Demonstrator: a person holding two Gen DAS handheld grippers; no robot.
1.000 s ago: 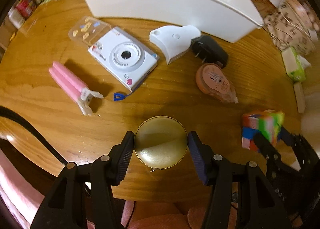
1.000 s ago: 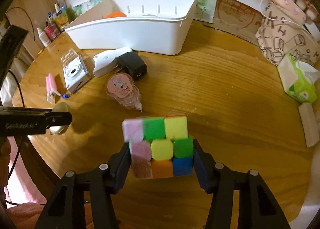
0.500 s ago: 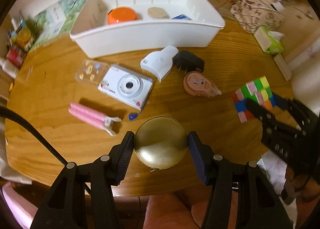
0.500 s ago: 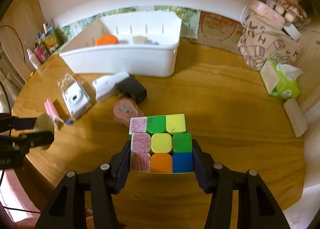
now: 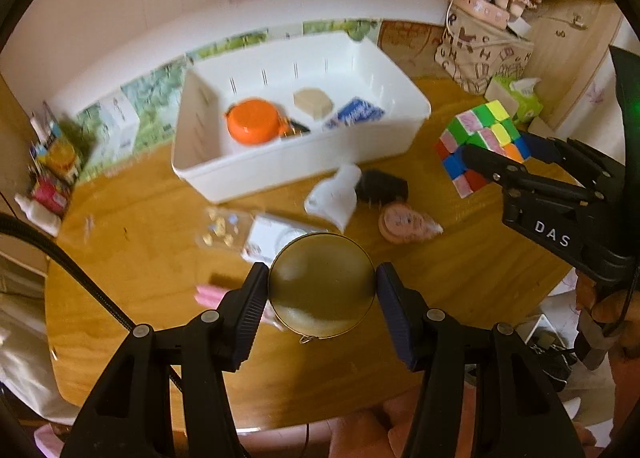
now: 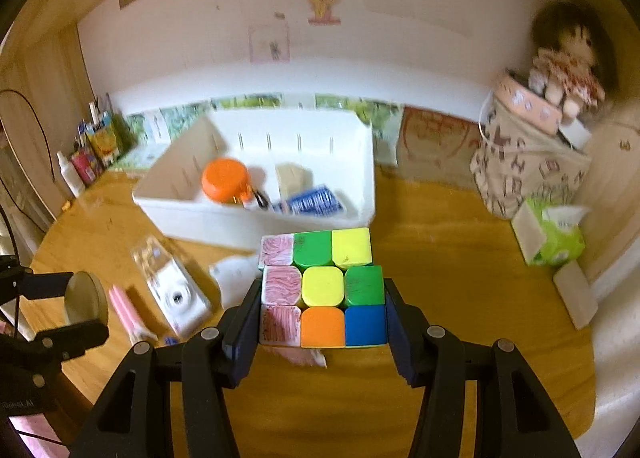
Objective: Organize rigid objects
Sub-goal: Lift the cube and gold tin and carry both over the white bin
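While the left gripper (image 5: 322, 286) clamps a brass tin (image 5: 322, 284) above the table (image 5: 132, 278), the right gripper (image 6: 323, 318) clamps a cube (image 6: 322, 290) (both near the white bin (image 6: 192, 209), further right)

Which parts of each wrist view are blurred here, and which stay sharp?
Left wrist view: the gold tin in the left gripper is sharp; the camera and white bin are smeared. Right wrist view: the cube in the right gripper is crisp; the bin and doll are soft.
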